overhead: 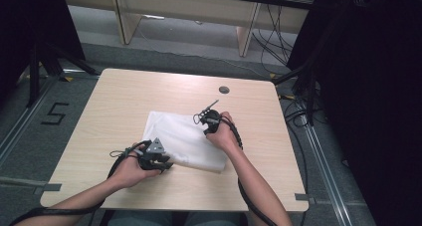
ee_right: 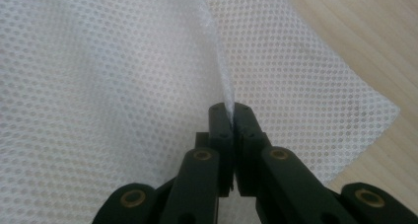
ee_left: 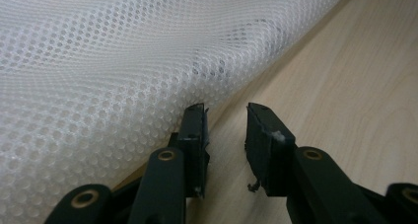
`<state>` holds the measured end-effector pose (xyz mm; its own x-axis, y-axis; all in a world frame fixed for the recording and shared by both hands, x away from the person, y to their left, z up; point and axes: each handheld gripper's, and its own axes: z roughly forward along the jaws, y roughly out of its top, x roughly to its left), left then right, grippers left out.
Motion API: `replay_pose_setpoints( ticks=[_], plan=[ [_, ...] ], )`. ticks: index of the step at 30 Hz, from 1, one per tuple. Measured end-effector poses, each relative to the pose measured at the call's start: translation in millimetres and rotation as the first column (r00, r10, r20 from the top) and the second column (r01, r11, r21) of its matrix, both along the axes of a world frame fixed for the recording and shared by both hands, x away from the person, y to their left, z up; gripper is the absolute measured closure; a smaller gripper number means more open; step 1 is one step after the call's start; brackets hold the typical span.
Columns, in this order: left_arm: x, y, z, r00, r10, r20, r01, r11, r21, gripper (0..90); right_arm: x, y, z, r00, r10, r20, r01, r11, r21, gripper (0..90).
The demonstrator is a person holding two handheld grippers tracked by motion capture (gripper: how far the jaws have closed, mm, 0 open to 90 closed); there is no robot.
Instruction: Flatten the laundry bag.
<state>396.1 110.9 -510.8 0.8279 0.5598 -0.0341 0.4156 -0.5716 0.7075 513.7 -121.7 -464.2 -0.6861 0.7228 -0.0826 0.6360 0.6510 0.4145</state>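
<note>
White mesh cloth (overhead: 186,141) lies folded at the middle of a pale wooden counter (overhead: 124,99), a person's hands at two of its edges. The right tool (ee_right: 230,108) is pressed together, pinching a raised fold of the cloth. The left tool (ee_left: 226,110) stands spread at the cloth's near edge, nothing between its jaws.

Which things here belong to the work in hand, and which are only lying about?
In the work:
white mesh cloth
right gripper, shut on a fold of it
left gripper, open at its edge

Lying about:
wooden table
round grommet
</note>
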Motion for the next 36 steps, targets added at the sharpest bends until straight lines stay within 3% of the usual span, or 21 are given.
replay_pose_setpoints(
  ticks=[1, 11, 14, 19, 20, 23, 28, 29, 31, 32, 33, 36],
  plan=[
    [-1.0, -0.8, -1.0, 0.9998, 0.012, -0.014, -0.012, 0.9999, -0.009, 68.5, -1.1, 0.4, 2.4, 1.0, 0.004, 0.003, -0.004, 1.0, 0.009, 89.1],
    [-1.0, -0.9, -1.1, 0.9999, 0.011, -0.011, -0.011, 0.9999, -0.007, 68.7, -21.0, 1.3, 34.4, 0.9972, 0.049, 0.057, -0.052, 0.997, 0.064, 89.4],
    [-1.0, -0.9, -1.1, 0.9999, 0.01, -0.01, -0.01, 0.9999, -0.004, 68.9, -29.8, 1.0, 42.7, 0.9962, 0.055, 0.067, -0.062, 0.993, 0.101, 89.5],
    [-1.4, -0.8, -1.4, 0.9999, 0.013, -0.009, -0.013, 0.9999, -0.006, 69.2, -43.8, -0.4, 54.6, 0.988, 0.095, 0.122, -0.111, 0.985, 0.134, 89.5],
    [-1.5, -0.8, -1.4, 0.9999, 0.013, -0.008, -0.013, 0.9999, -0.005, 69.2, -48.4, 0.9, 56.8, 0.9915, 0.079, 0.103, -0.094, 0.984, 0.15, 89.4],
    [-1.6, -0.8, -1.4, 0.9999, 0.015, -0.007, -0.015, 0.9999, -0.005, 69.2, -55.6, 1.8, 60.9, 0.983, 0.126, 0.134, -0.147, 0.976, 0.159, 89.5],
    [-1.4, -0.7, -1.4, 0.9998, 0.017, -0.01, -0.017, 0.9998, -0.008, 69.3, -72.6, 4.2, 67.6, 0.9712, 0.154, 0.182, -0.183, 0.971, 0.153, 89.4],
    [-1.4, -0.7, -1.4, 0.9998, 0.017, -0.01, -0.017, 0.9998, -0.008, 69.3, -75.2, 4.2, 68.1, 0.9632, 0.176, 0.203, -0.207, 0.968, 0.141, 89.4],
    [-1.0, -0.2, -1.3, 0.9998, 0.018, 0.0, -0.018, 0.9998, -0.008, 69.3, -83.9, 6.3, 68.9, 0.9621, 0.178, 0.206, -0.214, 0.963, 0.163, 89.4],
    [-0.9, 0.5, -0.9, 0.9998, 0.02, 0.003, -0.02, 0.9998, 0.002, 69.3, -86.8, 6.0, 69.1, 0.9569, 0.192, 0.217, -0.229, 0.961, 0.157, 89.4],
    [-0.8, 1.0, -0.6, 1.0, 0.008, 0.001, -0.008, 1.0, 0.003, 69.3, -91.5, 6.5, 69.6, 0.9615, 0.19, 0.198, -0.225, 0.959, 0.173, 89.3],
    [-1.1, 0.5, -1.4, 0.9998, 0.018, 0.0, -0.018, 0.9998, -0.01, 69.2, -101.1, 5.1, 69.6, 0.9493, 0.228, 0.217, -0.268, 0.947, 0.178, 89.3]
  ],
)
